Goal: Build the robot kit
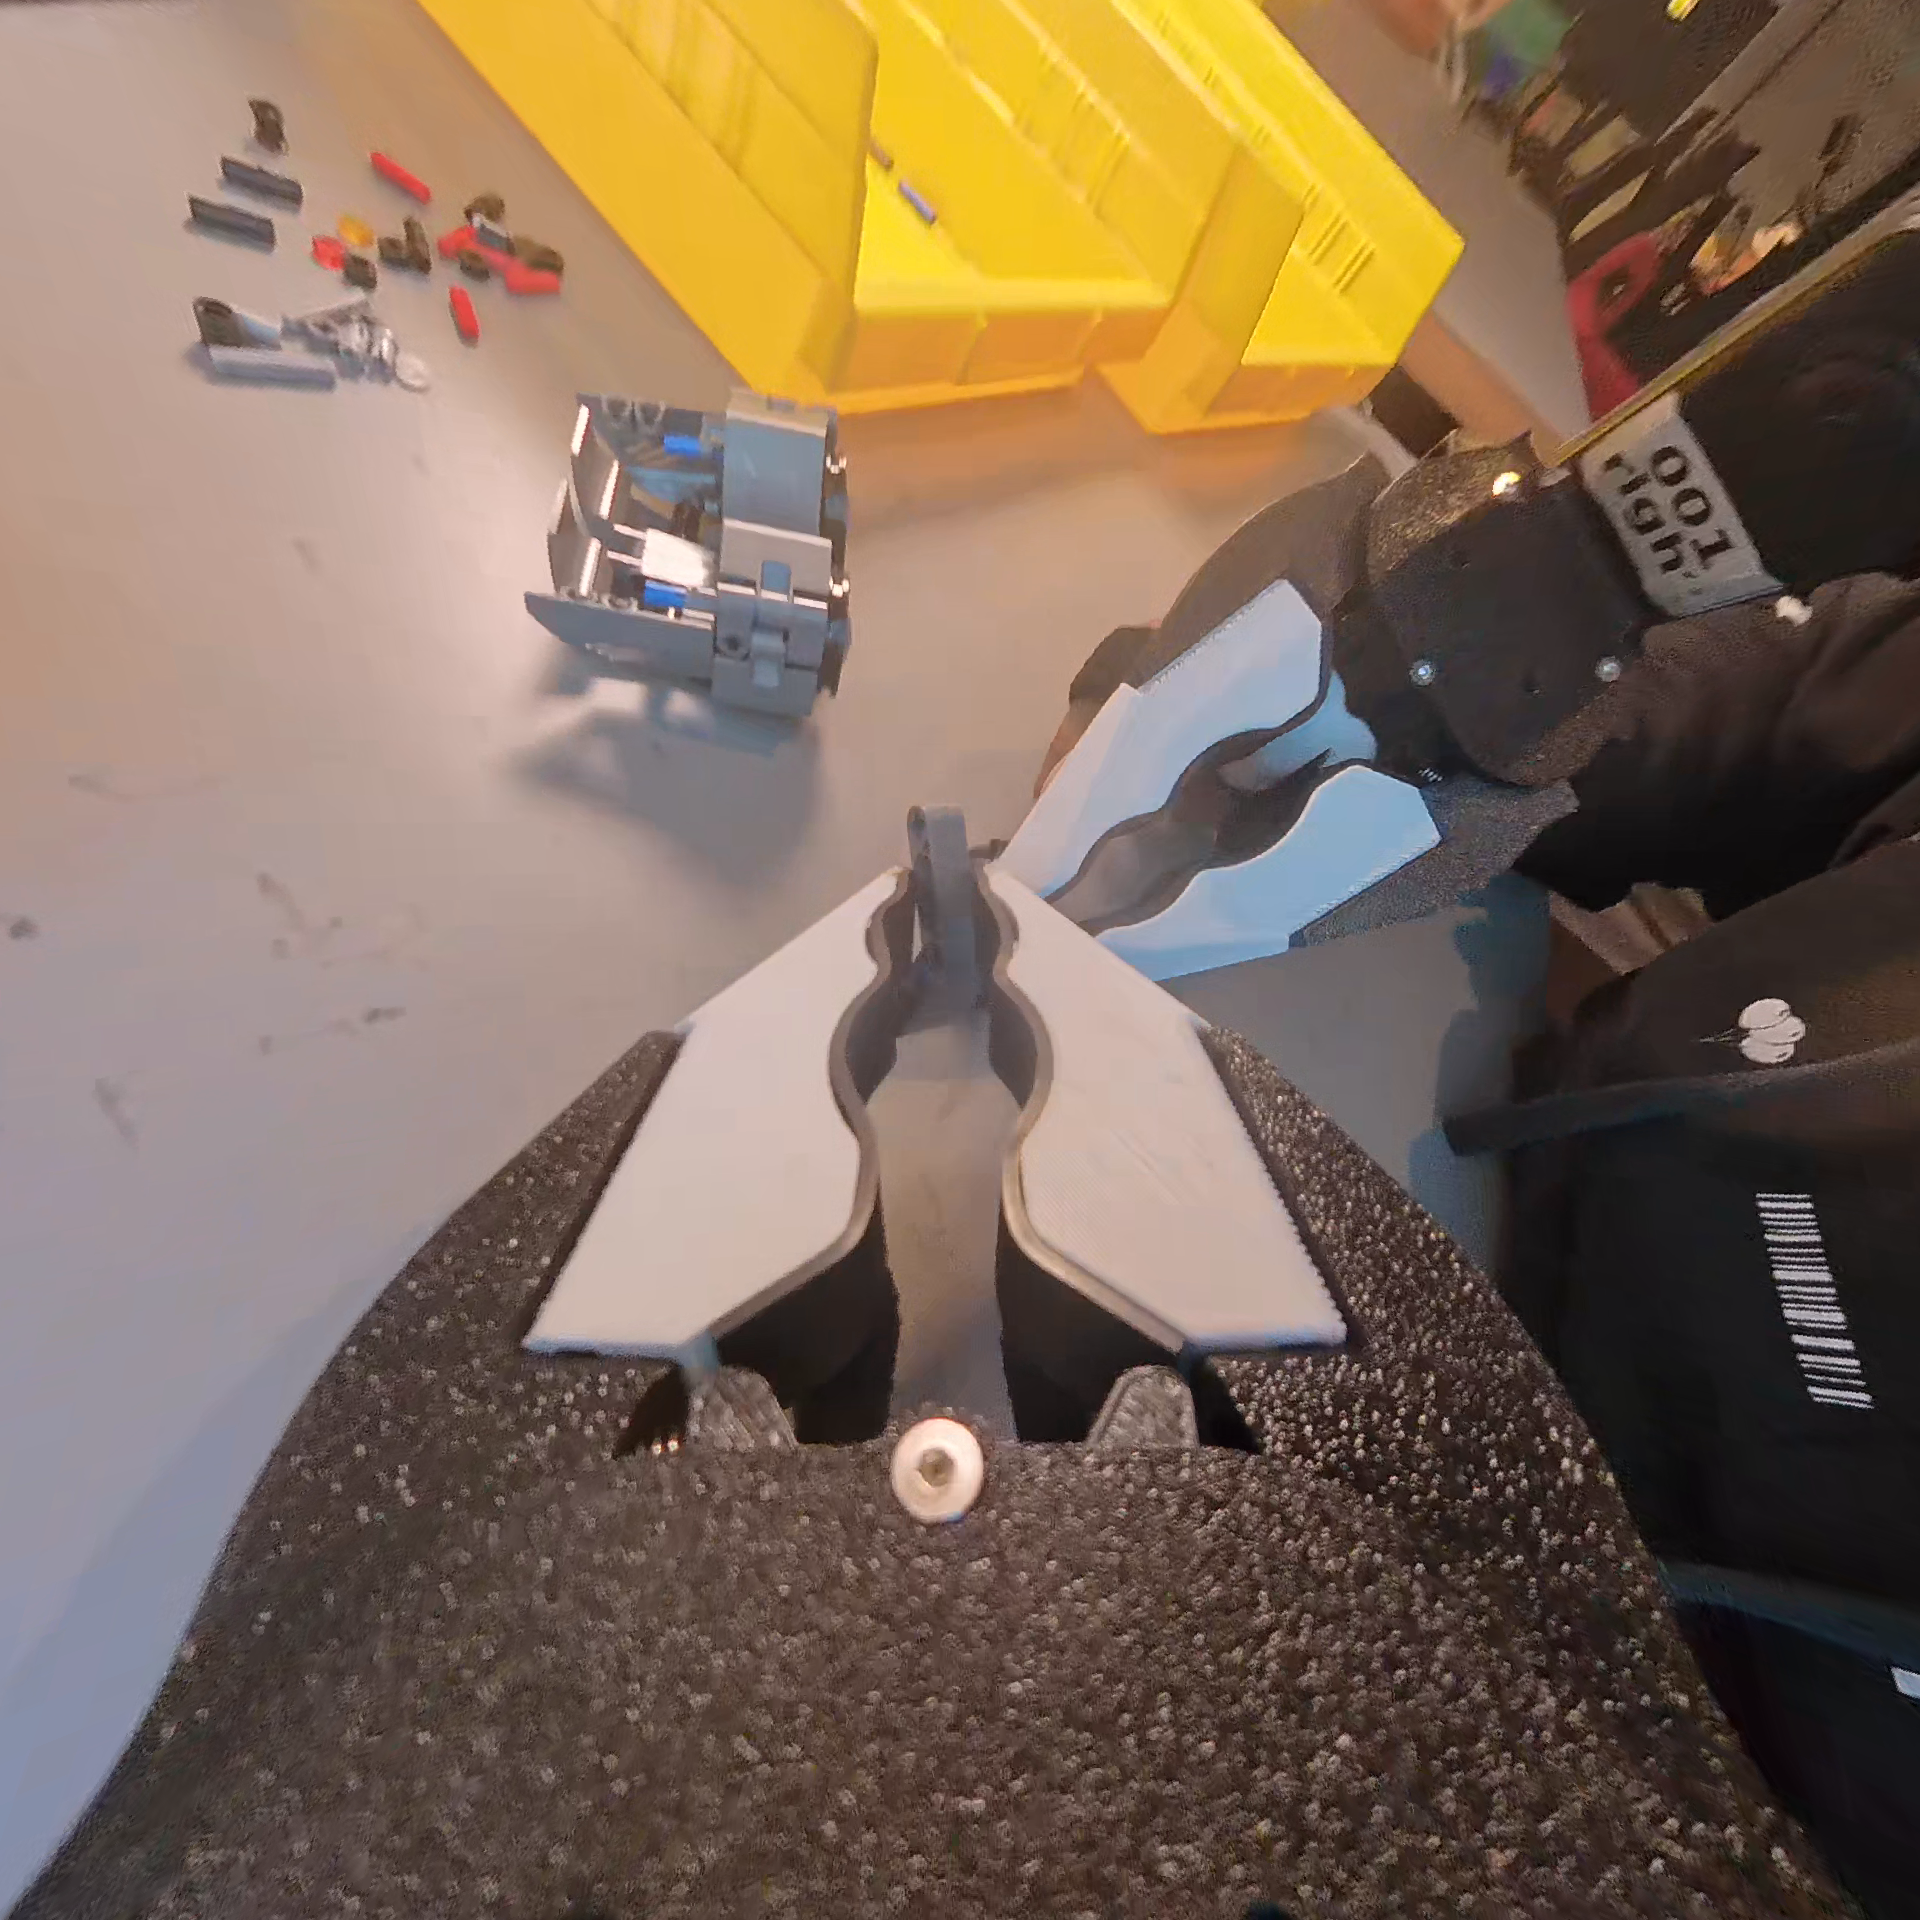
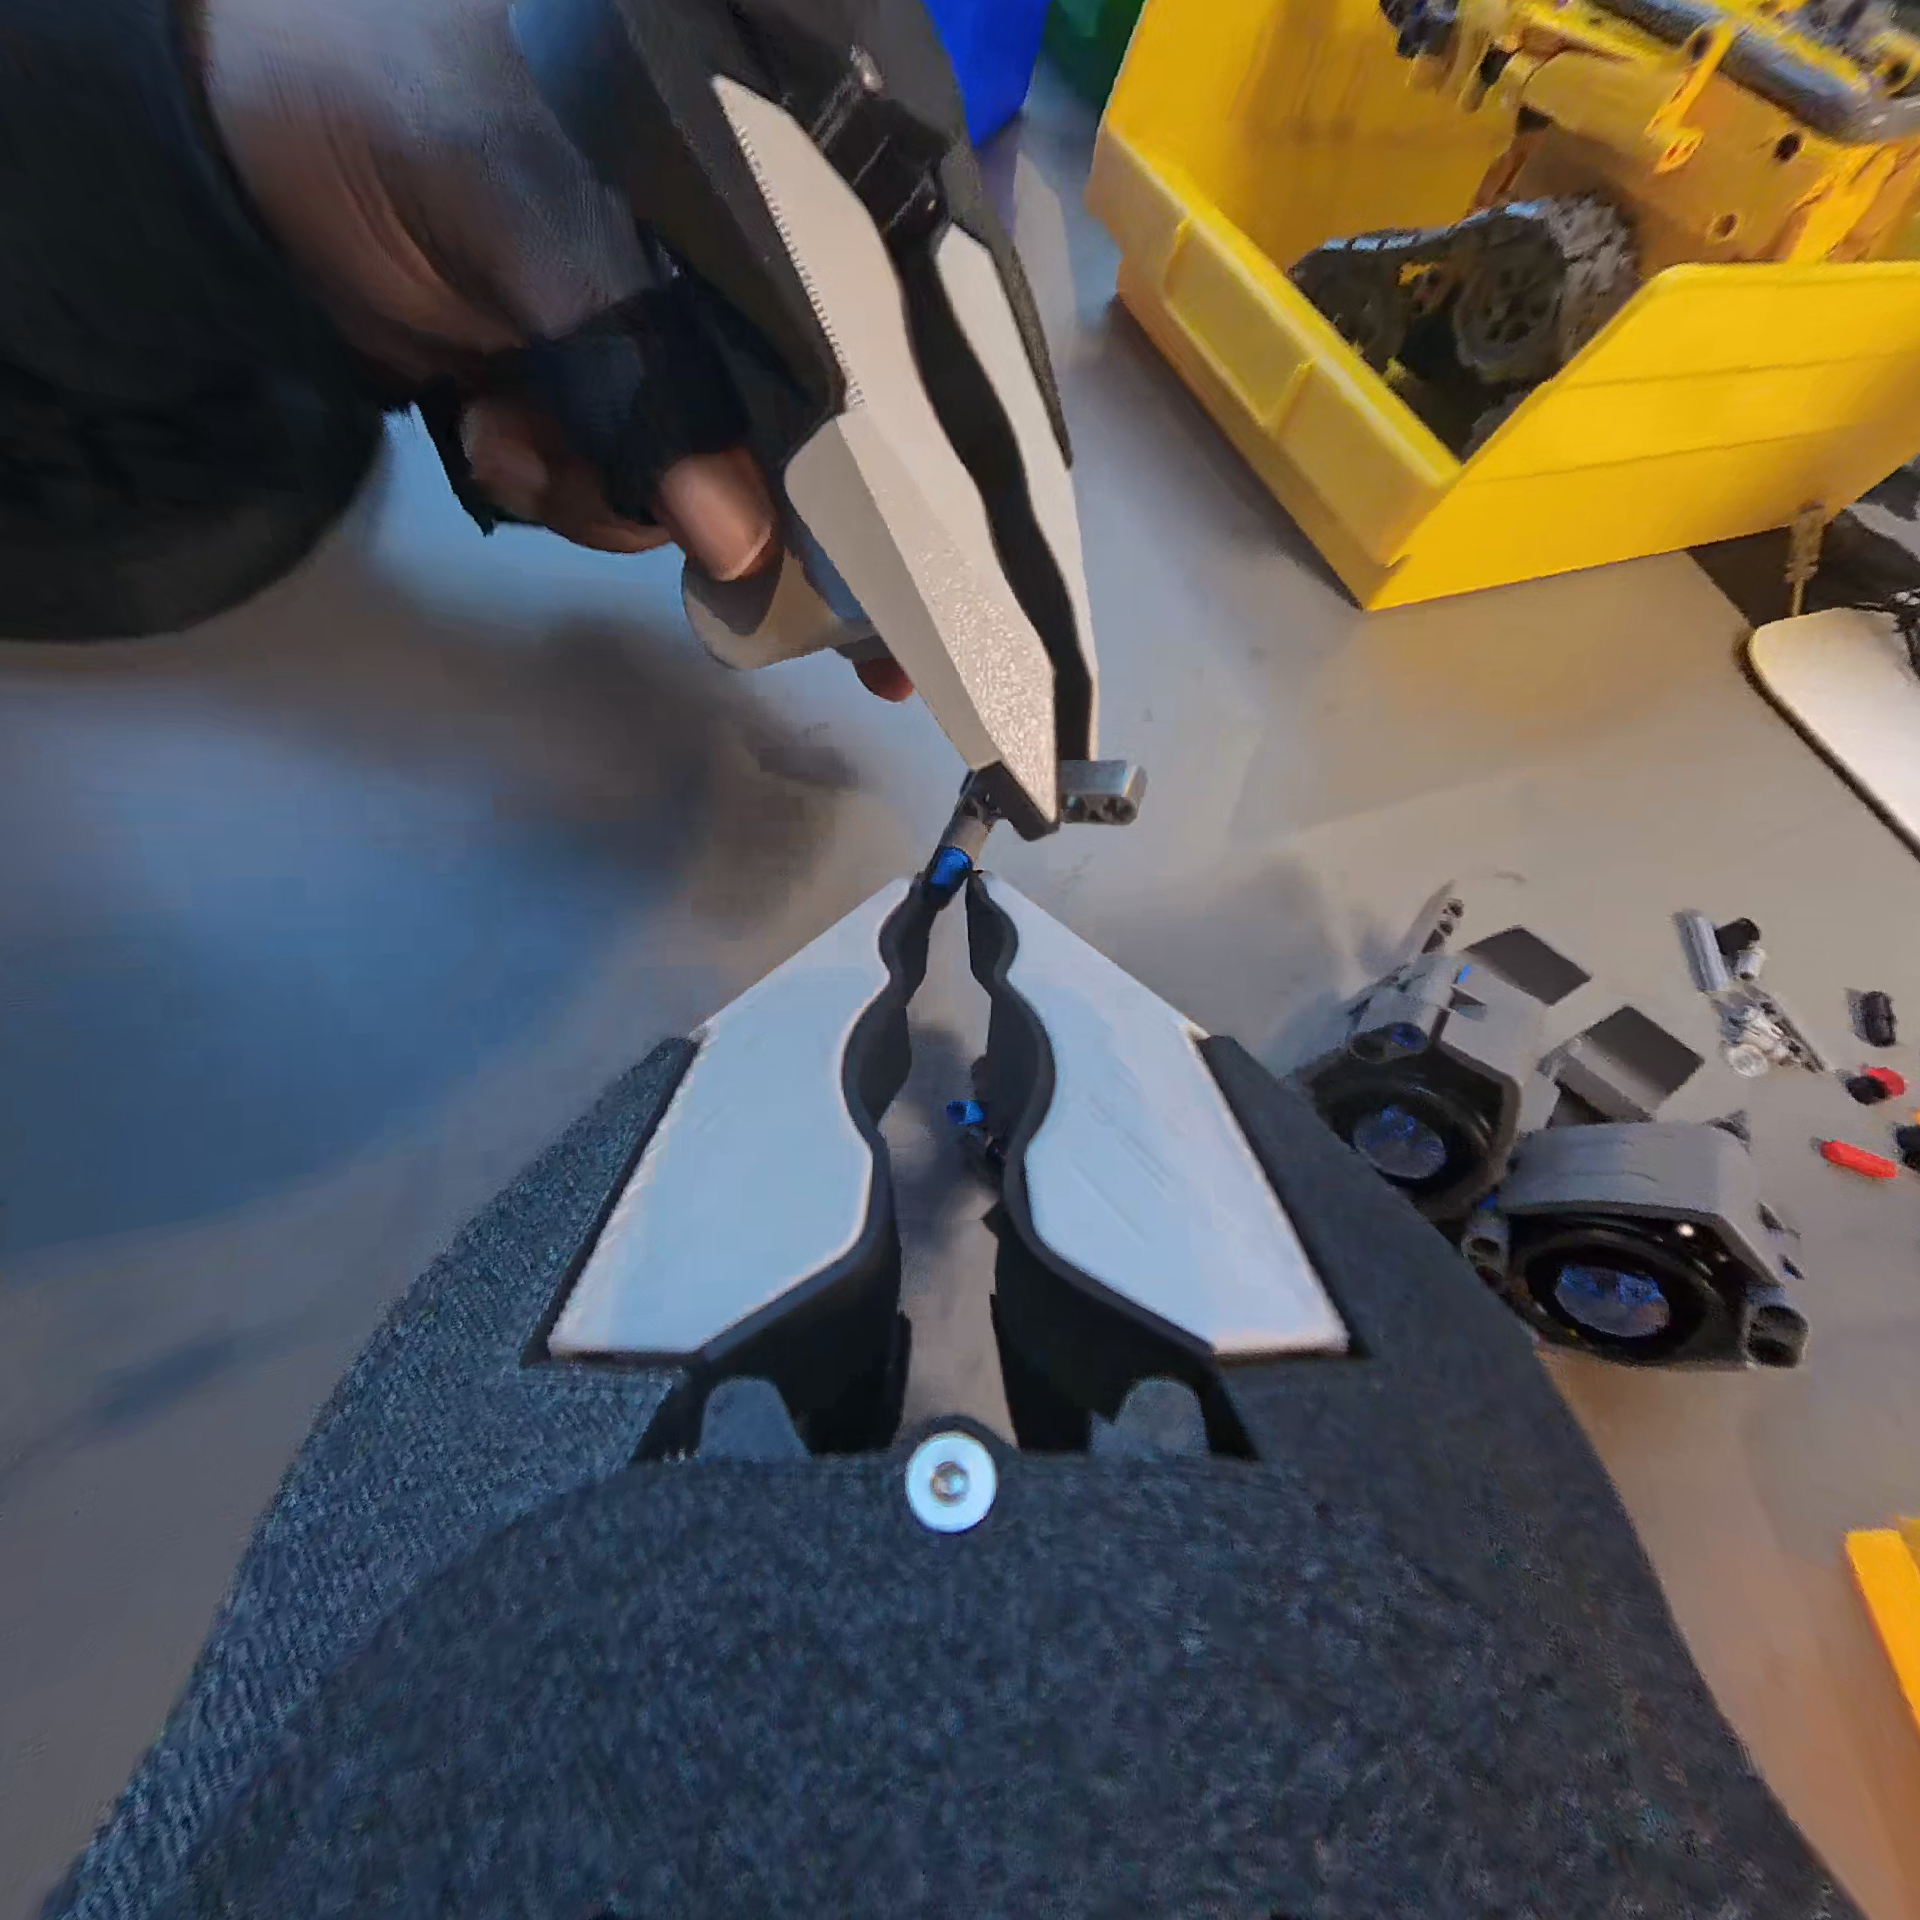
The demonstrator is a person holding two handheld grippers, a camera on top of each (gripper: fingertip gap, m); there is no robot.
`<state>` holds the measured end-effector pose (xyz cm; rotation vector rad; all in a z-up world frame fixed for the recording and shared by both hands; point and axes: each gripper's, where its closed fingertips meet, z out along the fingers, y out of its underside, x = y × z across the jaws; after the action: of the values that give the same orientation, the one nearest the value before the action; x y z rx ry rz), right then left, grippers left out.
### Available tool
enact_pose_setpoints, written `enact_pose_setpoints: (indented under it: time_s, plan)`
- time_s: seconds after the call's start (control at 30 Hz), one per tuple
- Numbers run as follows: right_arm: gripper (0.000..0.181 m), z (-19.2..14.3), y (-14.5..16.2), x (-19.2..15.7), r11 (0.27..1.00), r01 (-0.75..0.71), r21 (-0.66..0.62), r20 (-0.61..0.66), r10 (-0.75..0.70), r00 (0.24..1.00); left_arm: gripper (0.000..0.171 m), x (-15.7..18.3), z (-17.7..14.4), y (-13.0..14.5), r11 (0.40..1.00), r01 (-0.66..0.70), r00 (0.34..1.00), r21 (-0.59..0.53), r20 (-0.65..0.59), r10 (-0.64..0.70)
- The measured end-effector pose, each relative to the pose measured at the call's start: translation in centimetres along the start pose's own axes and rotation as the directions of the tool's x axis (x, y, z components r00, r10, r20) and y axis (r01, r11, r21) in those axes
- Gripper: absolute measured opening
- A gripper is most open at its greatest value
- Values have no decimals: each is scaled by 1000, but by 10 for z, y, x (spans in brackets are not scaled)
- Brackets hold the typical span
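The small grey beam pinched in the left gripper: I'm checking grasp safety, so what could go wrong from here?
1. The grey beam is held only at the left gripper's very fingertips, so it could twist or slip out.
2. The right gripper pinches the blue pin just as shallowly; a sideways push might pop it loose.
3. A dropped piece could roll among the loose parts beside the grey assembly.
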<state>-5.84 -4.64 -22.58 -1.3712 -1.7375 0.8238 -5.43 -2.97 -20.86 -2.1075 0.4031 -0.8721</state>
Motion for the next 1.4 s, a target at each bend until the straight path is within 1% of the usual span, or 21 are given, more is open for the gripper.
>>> enact_pose_setpoints:
  time_s: [0.1, 0.2, 0.27, 0.33, 0.4, 0.47, 0.57, 0.63, 0.7, 0.83, 0.9, 1.03, 1.1, 1.2, 1.27, 1.3, 1.33, 1.4]
  plan:
    - [6, 3, 9, -5, 996, 53, -72, 0, -54, 999, 10, -1, 4, 10, 997, 4, 1000, -77, 15, -3]
    - [12, 1, 10, -8, 992, 94, -89, 12, -93, 996, 10, -6, 5, 20, 990, 17, 999, -139, 32, -13]
    - [20, -4, 6, -6, 993, 90, -70, 33, -88, 996, 10, -6, 6, 23, 987, 28, 999, -157, 22, -25]
    - [23, -12, 1, -3, 999, 44, -21, 77, -42, 996, 10, -5, 8, 24, 986, 35, 999, -162, 10, -34]
    - [24, -19, -2, 5, 1000, -5, 20, 108, 3, 994, 10, -4, 10, 23, 986, 23, 1000, -167, 10, -22]
    - [23, -25, -1, 15, 999, -20, 46, 120, 14, 993, 10, -2, 13, 23, 985, 10, 1000, -173, 0, -10]
    - [18, -26, 5, 27, 999, 27, 44, 92, -31, 995, 10, 0, 18, 23, 984, -8, 1000, -179, -11, 6]
    - [18, -24, 11, 31, 997, 74, 15, 64, -75, 995, 10, 0, 20, 23, 983, -12, 1000, -181, -13, 10]
    - [19, -23, 18, 29, 995, 94, -17, 80, -92, 993, 10, -2, 22, 24, 982, -12, 1000, -188, -9, 10]
    - [19, -29, 18, 21, 998, 65, -8, 163, -63, 985, 11, -4, 23, 25, 982, -6, 1000, -189, -7, 5]
    - [22, -32, 22, 19, 998, 54, -24, 193, -48, 980, 11, -5, 23, 25, 982, -1, 1000, -188, -8, 0]
    - [29, -28, 36, 16, 994, 75, -82, 204, -57, 977, 17, -5, 23, 25, 982, 5, 1000, -188, -19, -9]
    - [32, -25, 37, 15, 993, 79, -94, 201, -58, 978, 21, -5, 22, 23, 984, 7, 1000, -179, -25, -11]
    - [32, -21, 36, 16, 993, 55, -104, 194, -34, 980, 23, -5, 18, 18, 988, -2, 1000, -156, -28, -2]
    - [31, -18, 39, 17, 990, 52, -132, 183, -27, 983, 23, -6, 14, 15, 990, -12, 1000, -137, -28, 8]
    - [26, -17, 42, 16, 987, 65, -147, 186, -37, 982, 22, -6, 12, 15, 991, -18, 999, -130, -30, 14]
    - [21, -17, 43, 15, 986, 85, -142, 181, -58, 982, 22, -6, 11, 14, 992, -25, 999, -124, -33, 21]
    - [19, -19, 41, 14, 987, 99, -127, 184, -74, 980, 22, -5, 9, 15, 994, -34, 999, -108, -46, 29]
